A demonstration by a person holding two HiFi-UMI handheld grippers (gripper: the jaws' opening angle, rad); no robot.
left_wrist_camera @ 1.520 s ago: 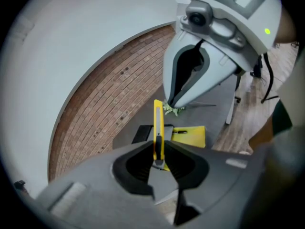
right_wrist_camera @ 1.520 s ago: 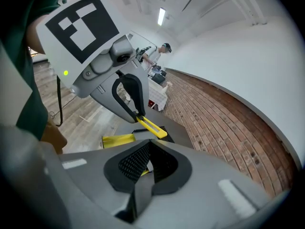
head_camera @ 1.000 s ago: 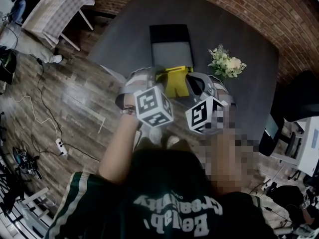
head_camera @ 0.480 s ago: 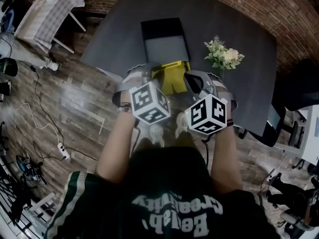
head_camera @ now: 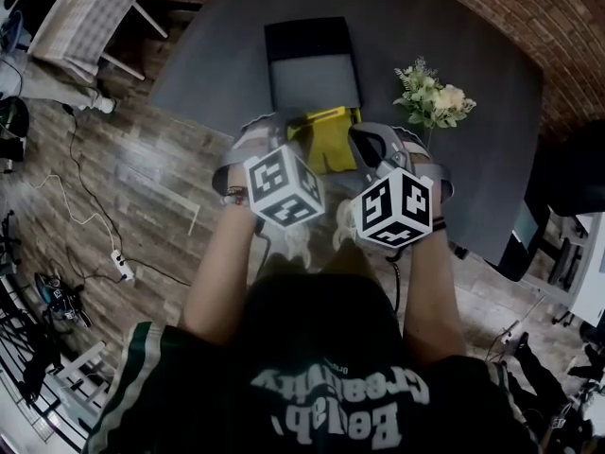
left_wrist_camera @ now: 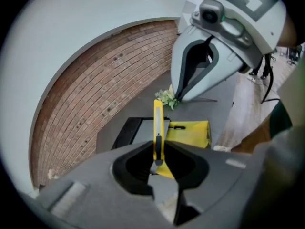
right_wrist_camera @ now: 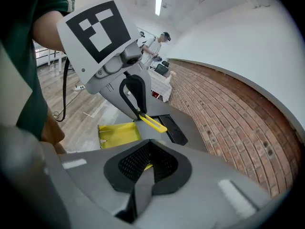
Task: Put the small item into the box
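A slim yellow utility knife (left_wrist_camera: pixel 157 128) stands upright between the jaws of my left gripper (left_wrist_camera: pixel 157 159), which is shut on its lower end. The right gripper view shows the same knife (right_wrist_camera: pixel 152 123) sticking out of that gripper. The black box (head_camera: pixel 312 69) lies open on the dark table, its grey inside showing, just beyond both grippers. A flat yellow piece (head_camera: pixel 326 142) lies at its near end. My right gripper (right_wrist_camera: pixel 145 166) is shut with nothing in it. In the head view the left gripper (head_camera: pixel 288 132) and right gripper (head_camera: pixel 364 148) flank the yellow piece.
A small bunch of pale flowers (head_camera: pixel 432 102) stands on the dark grey table (head_camera: pixel 454 26) right of the box. The table's near edge runs under my hands, with wooden floor (head_camera: pixel 151 178) and cables to the left. A brick wall (head_camera: pixel 529 26) backs the table.
Both grippers have sunk a little and moved forward toward the yellow piece and the box. The left gripper's hold on the knife is unchanged.
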